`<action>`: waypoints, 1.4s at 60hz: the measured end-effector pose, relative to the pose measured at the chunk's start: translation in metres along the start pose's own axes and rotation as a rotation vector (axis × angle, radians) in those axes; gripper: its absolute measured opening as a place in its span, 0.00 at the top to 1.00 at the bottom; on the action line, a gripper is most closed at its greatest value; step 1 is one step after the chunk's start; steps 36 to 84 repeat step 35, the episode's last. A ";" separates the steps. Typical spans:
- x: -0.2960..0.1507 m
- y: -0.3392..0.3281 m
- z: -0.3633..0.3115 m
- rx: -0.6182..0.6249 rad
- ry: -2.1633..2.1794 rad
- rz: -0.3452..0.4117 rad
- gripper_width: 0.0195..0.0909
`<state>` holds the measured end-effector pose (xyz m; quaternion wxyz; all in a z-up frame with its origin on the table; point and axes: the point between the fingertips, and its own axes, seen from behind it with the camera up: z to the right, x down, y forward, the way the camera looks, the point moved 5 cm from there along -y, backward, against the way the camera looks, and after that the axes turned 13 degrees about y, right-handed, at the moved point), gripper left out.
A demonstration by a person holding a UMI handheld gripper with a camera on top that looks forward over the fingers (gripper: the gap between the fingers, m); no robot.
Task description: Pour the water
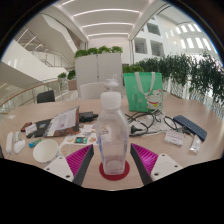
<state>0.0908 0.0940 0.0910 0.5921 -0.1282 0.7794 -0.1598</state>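
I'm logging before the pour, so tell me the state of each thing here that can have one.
bottle: upright, capped, between the fingers
gripper: fingers about the bottle; whether they press it cannot be told
green bag: standing upright on the table

Perhaps office atrium (100, 20); planters (98, 62)

**Clear plastic against pale wood**

The tall clear plastic bottle (113, 130) looked smooth and glossy, its white plastic cap (111, 101) matt. It stood between the gripper's (112, 160) spread fingers, whose ridged magenta pads (146, 157) looked rubbery and dull. The round light wooden table (170, 158) had a smooth, faintly shiny top. Behind, the green bag (143, 85) seemed soft, matt cloth, and the black cables (150, 122) looked slick
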 end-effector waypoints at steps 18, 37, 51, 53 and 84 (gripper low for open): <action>-0.009 -0.161 -0.036 0.043 -0.018 -0.007 0.11; -0.021 -0.318 -0.102 0.082 -0.009 0.078 0.11; -0.021 -0.318 -0.102 0.082 -0.009 0.078 0.11; -0.021 -0.318 -0.102 0.082 -0.009 0.078 0.11; -0.021 -0.318 -0.102 0.082 -0.009 0.078 0.11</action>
